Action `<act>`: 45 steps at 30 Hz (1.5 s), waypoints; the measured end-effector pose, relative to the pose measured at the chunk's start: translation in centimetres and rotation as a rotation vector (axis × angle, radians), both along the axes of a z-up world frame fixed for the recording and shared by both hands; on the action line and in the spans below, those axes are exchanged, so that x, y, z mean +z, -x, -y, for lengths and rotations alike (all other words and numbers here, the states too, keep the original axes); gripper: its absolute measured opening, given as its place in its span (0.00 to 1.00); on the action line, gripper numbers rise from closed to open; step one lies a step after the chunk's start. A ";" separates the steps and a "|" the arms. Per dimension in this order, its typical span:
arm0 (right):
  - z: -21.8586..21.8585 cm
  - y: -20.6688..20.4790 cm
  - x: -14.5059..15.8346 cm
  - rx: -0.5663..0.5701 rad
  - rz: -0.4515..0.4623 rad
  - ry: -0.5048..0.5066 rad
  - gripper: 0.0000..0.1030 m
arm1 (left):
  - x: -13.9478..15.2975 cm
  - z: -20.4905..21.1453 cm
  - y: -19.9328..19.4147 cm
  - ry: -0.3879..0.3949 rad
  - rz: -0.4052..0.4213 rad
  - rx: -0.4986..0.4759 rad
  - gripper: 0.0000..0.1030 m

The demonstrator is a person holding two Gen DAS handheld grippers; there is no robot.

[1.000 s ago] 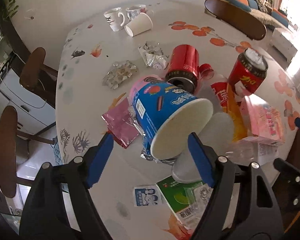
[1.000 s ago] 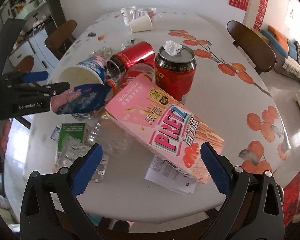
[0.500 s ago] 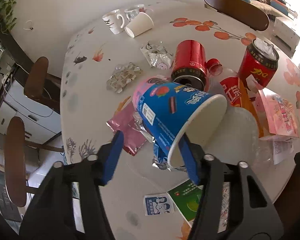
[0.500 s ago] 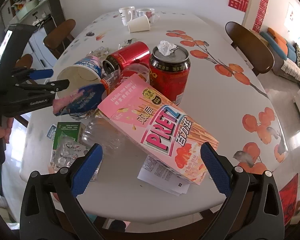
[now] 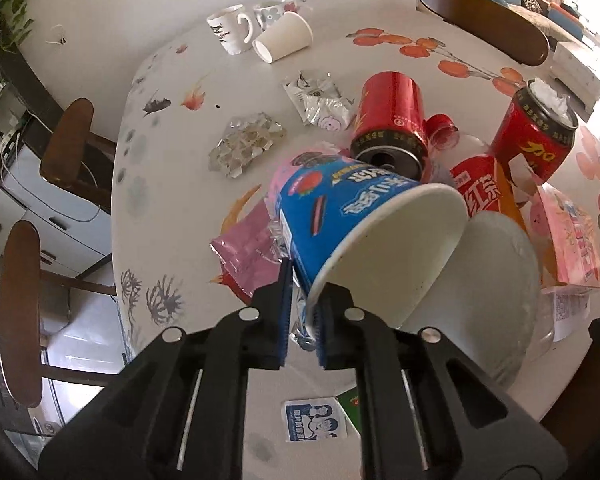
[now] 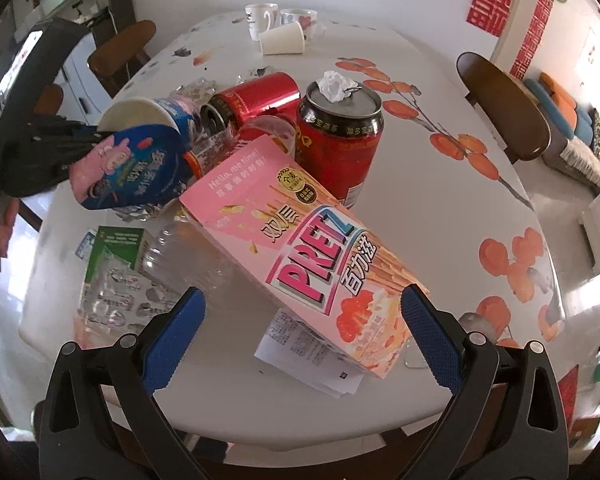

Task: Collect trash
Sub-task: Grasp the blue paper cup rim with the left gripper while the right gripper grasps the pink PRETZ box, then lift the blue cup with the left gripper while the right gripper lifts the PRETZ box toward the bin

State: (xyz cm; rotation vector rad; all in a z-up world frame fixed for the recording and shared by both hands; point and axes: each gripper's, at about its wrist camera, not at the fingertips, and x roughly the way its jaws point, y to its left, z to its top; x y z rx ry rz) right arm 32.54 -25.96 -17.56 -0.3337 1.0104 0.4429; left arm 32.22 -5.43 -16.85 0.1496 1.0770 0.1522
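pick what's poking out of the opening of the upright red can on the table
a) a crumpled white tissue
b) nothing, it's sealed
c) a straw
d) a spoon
a: the upright red can has a crumpled white tissue stuffed into the opening in its top, seen in both wrist views.
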 end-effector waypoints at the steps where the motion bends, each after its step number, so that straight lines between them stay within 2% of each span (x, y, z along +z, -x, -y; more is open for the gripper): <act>1: 0.0 -0.1 -0.1 0.006 0.003 0.005 0.93 | 0.0 0.0 0.0 -0.003 0.001 -0.001 0.08; 3: -0.2 -0.1 -0.4 0.018 0.014 0.027 0.93 | 0.0 0.1 0.1 -0.009 0.003 -0.005 0.08; 5: -0.7 0.0 -0.8 0.051 0.048 0.072 0.86 | 0.0 0.0 0.1 0.000 0.004 0.001 0.08; 6: -0.9 0.1 -1.0 0.060 0.063 0.098 0.69 | 0.0 0.0 0.1 -0.001 0.007 0.002 0.08; 7: -1.2 0.1 -1.3 0.066 0.080 0.134 0.61 | 0.0 0.0 0.1 -0.001 0.006 0.001 0.08; 17: -2.5 0.2 -2.4 0.124 0.112 0.192 0.63 | 0.1 -0.2 0.0 0.014 0.006 0.007 0.08; 22: -3.7 0.7 -3.2 0.162 0.195 0.273 0.63 | 0.1 -0.3 0.0 0.018 0.006 0.008 0.08; 26: -4.5 0.7 -4.7 0.191 0.218 0.341 0.62 | 0.1 -0.3 0.0 0.019 0.006 0.007 0.08; 27: -4.6 0.7 -4.9 0.191 0.228 0.344 0.61 | 0.1 -0.3 0.1 0.022 0.005 0.007 0.08; 29: -4.5 0.7 -4.9 0.184 0.233 0.340 0.50 | 0.1 -0.4 0.2 0.022 0.008 0.008 0.08; 31: -4.4 0.6 -4.8 0.178 0.237 0.336 0.46 | 0.2 -0.4 0.2 0.025 0.008 0.007 0.08; 39: -3.8 0.0 -3.4 0.163 0.230 0.291 0.35 | 0.3 -0.5 0.3 0.031 0.019 0.015 0.08; 45: -3.0 -0.5 -1.4 0.146 0.213 0.225 0.31 | 0.6 -0.6 0.4 0.022 0.027 0.021 0.07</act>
